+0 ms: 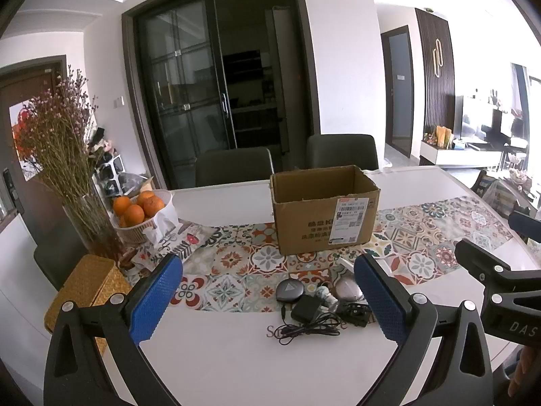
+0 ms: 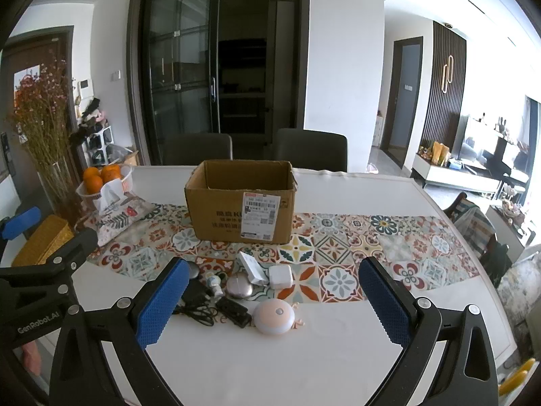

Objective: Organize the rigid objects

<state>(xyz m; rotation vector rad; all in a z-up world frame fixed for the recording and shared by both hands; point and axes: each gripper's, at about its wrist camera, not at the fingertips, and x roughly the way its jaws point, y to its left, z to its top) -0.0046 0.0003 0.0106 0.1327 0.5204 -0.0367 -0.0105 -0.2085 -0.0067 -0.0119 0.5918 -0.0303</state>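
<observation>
Small gadgets (image 2: 243,291) lie beyond both grippers' spread fingers (image 2: 162,301)

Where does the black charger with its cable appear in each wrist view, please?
Left wrist: black charger sits low centre, between the blue fingers, in front of the cardboard box.
Right wrist: it lies lower left, partly behind the left blue finger.
Shared landmark: the cardboard box on the patterned runner.

A: Both wrist views look forward and slightly down across the bench (image 1: 236,355), toward the cardboard box (image 1: 324,215) and the dark glass doors behind it.

B: The left view sits further left; both share the box (image 2: 240,199) and the small clutter.
</observation>
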